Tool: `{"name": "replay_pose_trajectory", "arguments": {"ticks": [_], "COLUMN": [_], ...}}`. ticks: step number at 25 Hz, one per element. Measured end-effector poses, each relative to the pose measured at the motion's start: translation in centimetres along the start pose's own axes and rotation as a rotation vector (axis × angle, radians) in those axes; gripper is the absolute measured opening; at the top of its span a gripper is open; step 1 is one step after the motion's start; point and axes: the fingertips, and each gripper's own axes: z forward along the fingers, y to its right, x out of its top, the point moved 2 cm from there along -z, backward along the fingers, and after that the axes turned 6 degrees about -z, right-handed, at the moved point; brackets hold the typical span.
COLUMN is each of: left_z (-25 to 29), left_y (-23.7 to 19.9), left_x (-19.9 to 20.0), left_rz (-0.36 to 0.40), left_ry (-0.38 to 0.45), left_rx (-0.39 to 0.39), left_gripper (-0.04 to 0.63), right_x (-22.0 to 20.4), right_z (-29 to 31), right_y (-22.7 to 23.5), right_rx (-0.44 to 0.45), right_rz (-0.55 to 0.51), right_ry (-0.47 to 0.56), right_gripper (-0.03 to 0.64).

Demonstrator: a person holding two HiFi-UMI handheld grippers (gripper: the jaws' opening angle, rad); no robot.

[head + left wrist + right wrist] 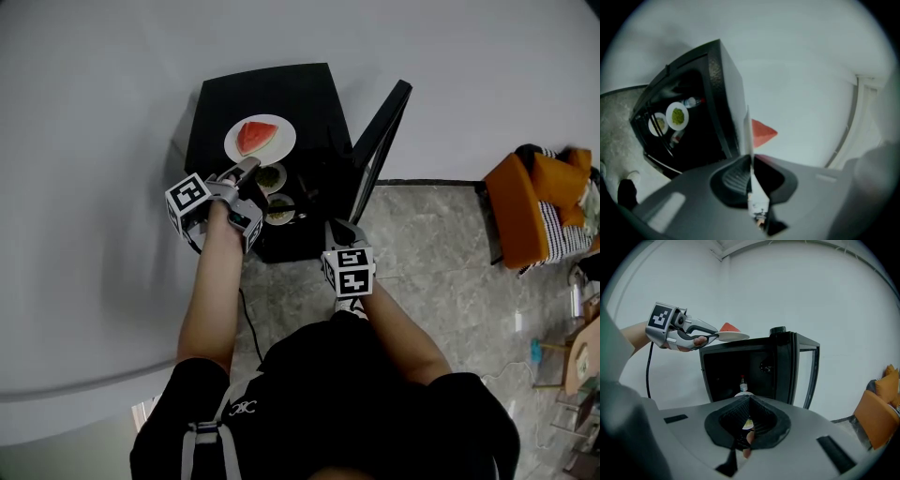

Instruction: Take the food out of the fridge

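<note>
Two plates [270, 177] wait in the fridge [309, 94], so hold the watermelon plate [289, 139] level in your clenched left hand-held gripper [249, 168] while the right hand-held gripper [339, 228] hangs closed, empty.

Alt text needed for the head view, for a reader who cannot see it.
From above: a person's left gripper holds a white plate with a watermelon slice by its rim over a black mini fridge. The fridge door stands open, two dishes of green food show inside, and the right gripper hangs in front.
</note>
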Motion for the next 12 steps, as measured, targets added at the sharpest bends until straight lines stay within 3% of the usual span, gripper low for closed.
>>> {"name": "replay_pose_trajectory", "arguments": {"ticks": [12], "left_z": [1.8], "left_y": [-1.2], "left_x": [1.4], "left_rz": [-0.045], "left_ry": [0.041], "left_rx": [0.012], "left_gripper": [0.017], "right_x": [-0.3], "right_z": [0.4], "right_y": [1.2], "right_rx": [0.005], "right_rz": [-0.004], "right_ry": [-0.019], "right_gripper": [-0.011]}}
